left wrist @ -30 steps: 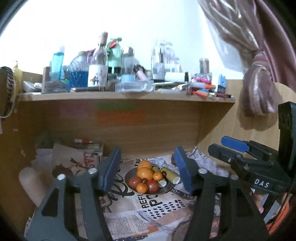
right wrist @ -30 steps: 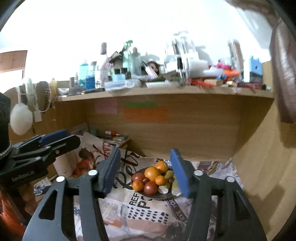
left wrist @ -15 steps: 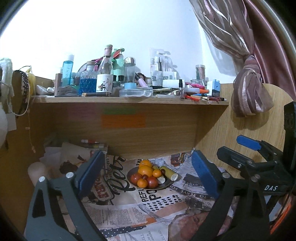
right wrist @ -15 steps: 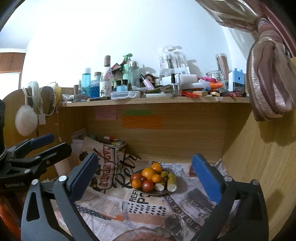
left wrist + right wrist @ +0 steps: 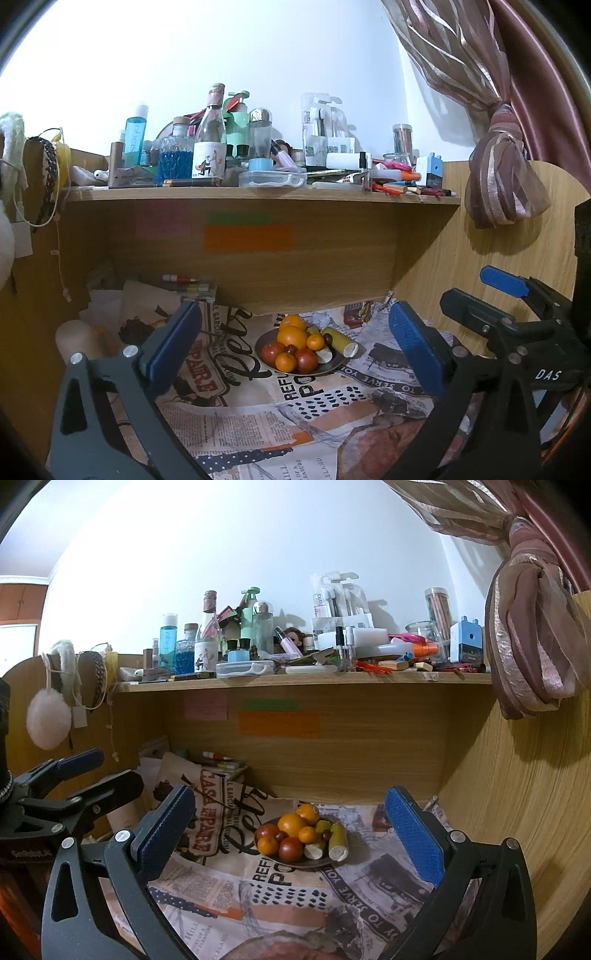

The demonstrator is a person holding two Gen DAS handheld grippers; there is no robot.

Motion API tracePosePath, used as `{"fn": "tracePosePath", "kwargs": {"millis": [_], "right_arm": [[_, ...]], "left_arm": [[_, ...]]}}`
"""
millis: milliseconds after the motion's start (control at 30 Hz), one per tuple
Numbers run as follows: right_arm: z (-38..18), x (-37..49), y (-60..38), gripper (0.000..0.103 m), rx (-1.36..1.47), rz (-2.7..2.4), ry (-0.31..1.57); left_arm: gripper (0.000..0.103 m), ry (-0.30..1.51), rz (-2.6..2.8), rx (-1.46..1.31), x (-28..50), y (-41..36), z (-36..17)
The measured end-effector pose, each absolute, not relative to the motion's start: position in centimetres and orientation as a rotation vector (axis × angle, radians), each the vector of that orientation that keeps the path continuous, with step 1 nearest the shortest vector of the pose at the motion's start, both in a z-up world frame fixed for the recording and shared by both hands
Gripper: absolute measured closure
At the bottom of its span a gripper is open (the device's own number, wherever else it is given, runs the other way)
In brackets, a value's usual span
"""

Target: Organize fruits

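A dark plate (image 5: 334, 365) piled with fruit sits on newspaper under a wooden shelf; it also shows in the right wrist view (image 5: 291, 862). The pile holds oranges (image 5: 291, 336), dark red fruits (image 5: 273, 350) and cut banana pieces (image 5: 341, 341). My left gripper (image 5: 295, 343) is open and empty, held back from the plate with the pile between its blue pads. My right gripper (image 5: 290, 830) is open and empty, likewise short of the plate. Each gripper shows at the edge of the other's view (image 5: 517, 325) (image 5: 62, 786).
A low wooden shelf (image 5: 258, 194) crowded with bottles and stationery overhangs the plate. Wooden side walls (image 5: 517, 812) close in left and right. Printed newspaper (image 5: 295, 897) covers the desk. Papers and a roll (image 5: 77, 339) lie at the back left. A tied curtain (image 5: 498, 177) hangs right.
Both grippers have opened wide from about half open and pulled back a little from the plate. The fruit has not moved.
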State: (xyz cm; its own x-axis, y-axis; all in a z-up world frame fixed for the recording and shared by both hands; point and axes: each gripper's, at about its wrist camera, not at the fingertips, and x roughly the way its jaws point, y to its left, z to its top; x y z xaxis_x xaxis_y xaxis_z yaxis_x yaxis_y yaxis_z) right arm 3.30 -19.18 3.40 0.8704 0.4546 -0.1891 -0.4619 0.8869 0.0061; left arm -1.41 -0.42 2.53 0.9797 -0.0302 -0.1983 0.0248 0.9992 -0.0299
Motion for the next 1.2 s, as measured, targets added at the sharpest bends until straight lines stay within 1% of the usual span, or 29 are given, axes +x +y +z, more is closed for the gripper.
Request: {"fn": "tracePosePath", "kwargs": {"millis": [1200], "right_arm": [[3.4,3.7,-19.6,0.0,-0.015,0.437,0.186]], "left_arm": [[0.0,0.22,-0.061,-0.046,0.1,-0.1,2.0]]}}
